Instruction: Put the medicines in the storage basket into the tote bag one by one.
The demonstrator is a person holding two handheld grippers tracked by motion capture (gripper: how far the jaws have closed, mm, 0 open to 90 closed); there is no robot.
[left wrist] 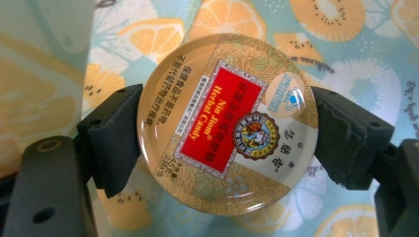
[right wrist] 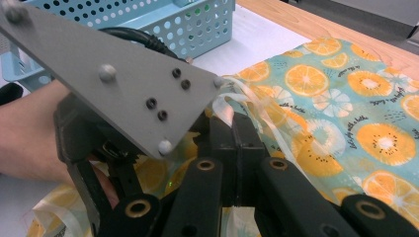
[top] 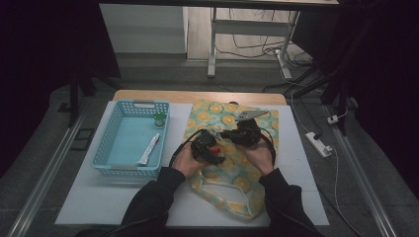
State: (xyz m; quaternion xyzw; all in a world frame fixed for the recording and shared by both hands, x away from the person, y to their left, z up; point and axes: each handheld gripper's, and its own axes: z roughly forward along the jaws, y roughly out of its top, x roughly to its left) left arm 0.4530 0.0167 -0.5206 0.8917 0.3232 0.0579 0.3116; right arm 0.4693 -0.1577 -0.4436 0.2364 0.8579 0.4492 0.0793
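Two black jaws of the left gripper [left wrist: 227, 128] clamp a round, glossy gold candy tin [left wrist: 225, 123] with a red label, held over the orange-slice-printed cloth bag [left wrist: 356, 69]. The right gripper [right wrist: 236, 133], jaws pressed together, pinches the bag's pale drawstring edge [right wrist: 237, 101]; its fingertips are partly hidden by the left gripper's grey plate.

Round gold herbal candy tin [left wrist: 225, 123], red label up; above orange-print bag [left wrist: 346, 44].
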